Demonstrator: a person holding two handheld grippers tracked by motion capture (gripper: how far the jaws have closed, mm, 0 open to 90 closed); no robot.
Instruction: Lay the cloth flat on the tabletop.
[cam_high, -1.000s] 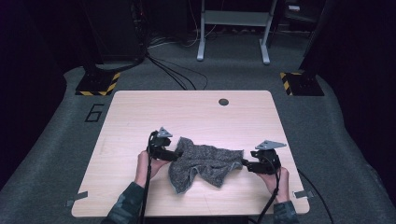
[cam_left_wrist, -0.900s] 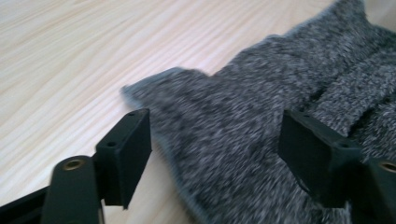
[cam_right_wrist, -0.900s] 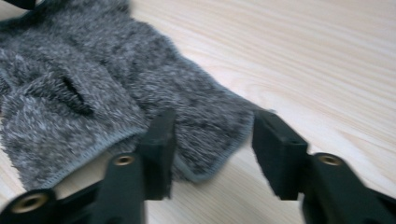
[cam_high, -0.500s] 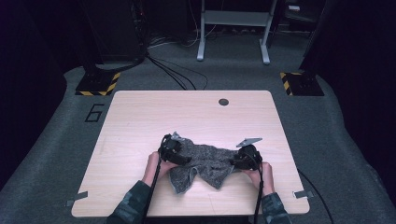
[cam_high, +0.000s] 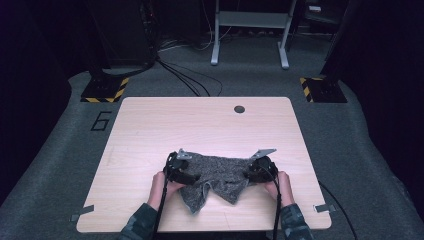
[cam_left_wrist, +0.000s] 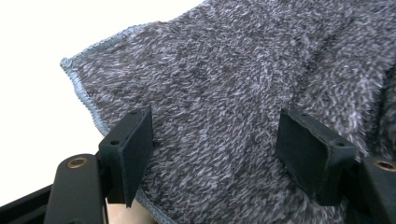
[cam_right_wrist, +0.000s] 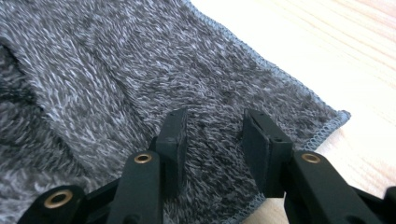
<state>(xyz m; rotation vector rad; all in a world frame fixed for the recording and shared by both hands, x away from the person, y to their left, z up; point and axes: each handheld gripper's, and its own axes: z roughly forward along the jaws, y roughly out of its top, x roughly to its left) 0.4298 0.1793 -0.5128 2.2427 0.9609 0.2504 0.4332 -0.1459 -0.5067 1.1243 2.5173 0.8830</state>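
Both claws hang spread over a grey fleecy towel (cam_high: 216, 176) lying rumpled at the near middle of the wooden table (cam_high: 150, 125). At the towel's left end, the left gripper (cam_left_wrist: 215, 140) has its jaws wide apart above the pile, just inside a stitched corner, pinching nothing. At the right end, the right gripper (cam_right_wrist: 212, 140) shows a narrower gap, its jaws parted over the fabric near the hemmed edge, with nothing caught between them.

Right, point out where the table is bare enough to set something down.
The far half of the table is bare, from the towel back to the round hole. The left and right margins beside each hand are free too. The near middle is crowded: towel, left tongs, right tongs.
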